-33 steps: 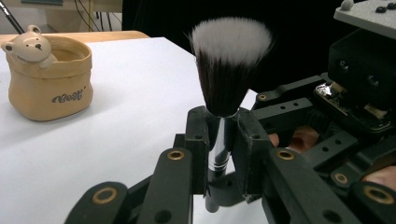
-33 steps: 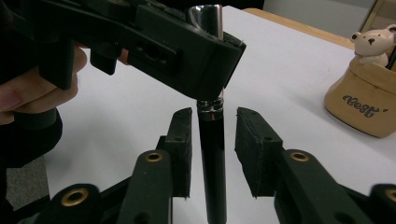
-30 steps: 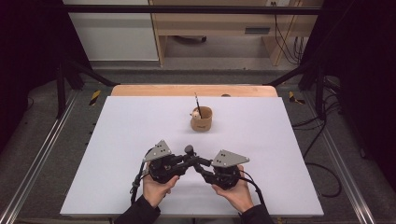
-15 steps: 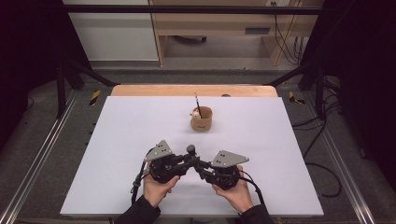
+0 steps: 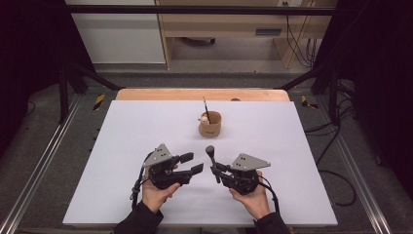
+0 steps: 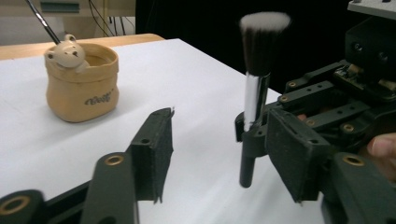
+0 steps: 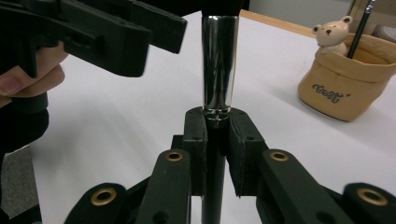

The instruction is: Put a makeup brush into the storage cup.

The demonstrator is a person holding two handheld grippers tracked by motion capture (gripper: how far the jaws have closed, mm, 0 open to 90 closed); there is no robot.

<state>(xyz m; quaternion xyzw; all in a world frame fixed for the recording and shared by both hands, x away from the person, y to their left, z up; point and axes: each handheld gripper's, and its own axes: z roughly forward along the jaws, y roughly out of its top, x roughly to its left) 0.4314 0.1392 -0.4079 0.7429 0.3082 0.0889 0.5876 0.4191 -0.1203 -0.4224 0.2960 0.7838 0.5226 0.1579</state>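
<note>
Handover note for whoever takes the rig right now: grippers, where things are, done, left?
Right gripper: shut on the makeup brush, clamped on its black handle just below the silver ferrule, bristles up.
Left gripper: jaws have just been opening; open now, pads off the brush, which stands beside its jaw rather than gripped by it.
Bear pot: mid-table beyond both grippers, upright, a thin stick-like tool already standing in it.
Done: brush passed from left to right.
Left: probably carry the brush to the pot and drop it in; pull the left gripper away first.

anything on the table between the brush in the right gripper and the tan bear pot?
Nothing: in the high view, bare white table separates the brush, upright in the right gripper, from the tan bear pot. The right gripper view shows the same gap.
</note>
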